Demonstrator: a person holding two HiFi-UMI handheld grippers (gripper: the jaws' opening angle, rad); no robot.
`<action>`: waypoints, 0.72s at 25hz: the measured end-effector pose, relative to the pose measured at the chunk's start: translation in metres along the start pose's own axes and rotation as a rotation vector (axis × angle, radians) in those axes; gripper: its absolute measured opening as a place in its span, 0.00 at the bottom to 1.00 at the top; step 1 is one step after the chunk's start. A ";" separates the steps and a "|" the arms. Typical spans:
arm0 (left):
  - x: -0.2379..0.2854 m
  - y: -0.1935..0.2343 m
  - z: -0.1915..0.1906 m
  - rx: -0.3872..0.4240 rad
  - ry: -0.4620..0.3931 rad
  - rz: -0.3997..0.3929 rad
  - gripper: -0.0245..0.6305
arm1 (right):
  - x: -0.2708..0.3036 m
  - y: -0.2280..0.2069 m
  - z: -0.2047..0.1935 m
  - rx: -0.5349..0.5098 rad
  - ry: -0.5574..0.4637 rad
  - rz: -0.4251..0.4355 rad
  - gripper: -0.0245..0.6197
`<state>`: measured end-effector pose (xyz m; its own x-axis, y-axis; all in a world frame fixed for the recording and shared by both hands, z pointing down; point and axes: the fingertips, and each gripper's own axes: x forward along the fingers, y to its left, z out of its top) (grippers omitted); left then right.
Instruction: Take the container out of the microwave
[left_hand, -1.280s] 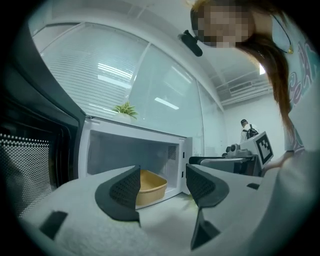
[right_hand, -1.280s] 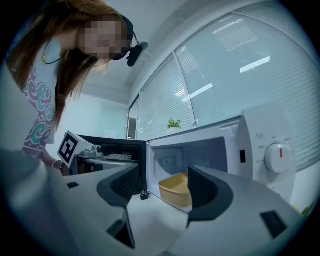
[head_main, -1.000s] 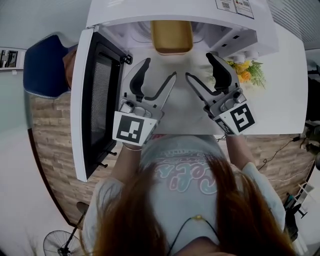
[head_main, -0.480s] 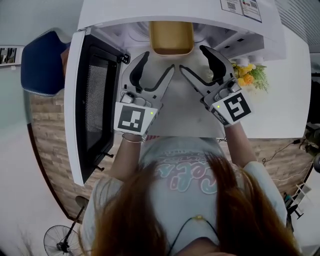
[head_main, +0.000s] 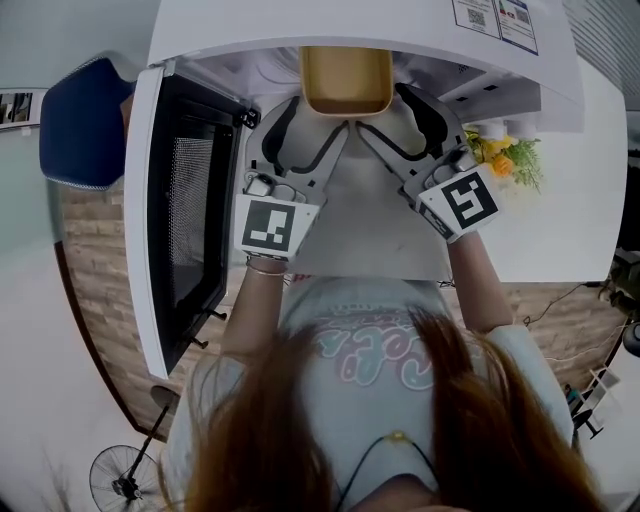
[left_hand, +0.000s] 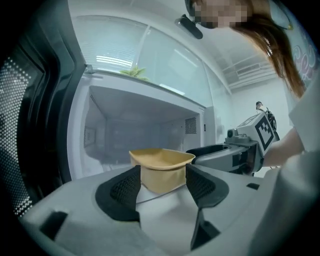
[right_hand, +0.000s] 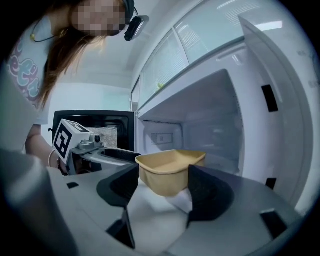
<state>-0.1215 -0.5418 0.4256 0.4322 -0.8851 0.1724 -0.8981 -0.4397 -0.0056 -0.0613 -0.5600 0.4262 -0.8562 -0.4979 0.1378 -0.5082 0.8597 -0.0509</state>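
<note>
The microwave (head_main: 300, 25) door (head_main: 180, 210) is being left swung open at the far left. Beside it, the left gripper (head_main: 316, 118) is being held at the microwave's mouth, angled inward, jaws spread wide on nothing. The yellow container (head_main: 346, 80) is being kept inside the microwave, near the front, just ahead of both grippers. The right gripper (head_main: 385, 110) is being held out on a straightened forearm (head_main: 475, 285), angled inward, its jaws equally wide and empty.

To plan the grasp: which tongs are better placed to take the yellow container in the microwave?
Right, only slightly. Both tongs are open with the container showing between their jaws; in the head view the right tongs reach a little further along its side than the left tongs.
</note>
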 end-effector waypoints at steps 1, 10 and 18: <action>0.002 0.001 -0.002 0.003 0.010 -0.001 0.43 | 0.002 0.000 -0.002 -0.002 0.009 0.004 0.50; 0.012 0.004 -0.017 0.000 0.047 -0.013 0.43 | 0.014 -0.004 -0.016 -0.023 0.052 0.014 0.50; 0.016 0.004 -0.020 -0.010 0.047 -0.016 0.41 | 0.018 -0.006 -0.018 -0.017 0.044 0.012 0.47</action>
<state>-0.1195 -0.5549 0.4482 0.4426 -0.8698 0.2180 -0.8919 -0.4521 0.0071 -0.0715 -0.5720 0.4468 -0.8570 -0.4825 0.1809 -0.4961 0.8675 -0.0362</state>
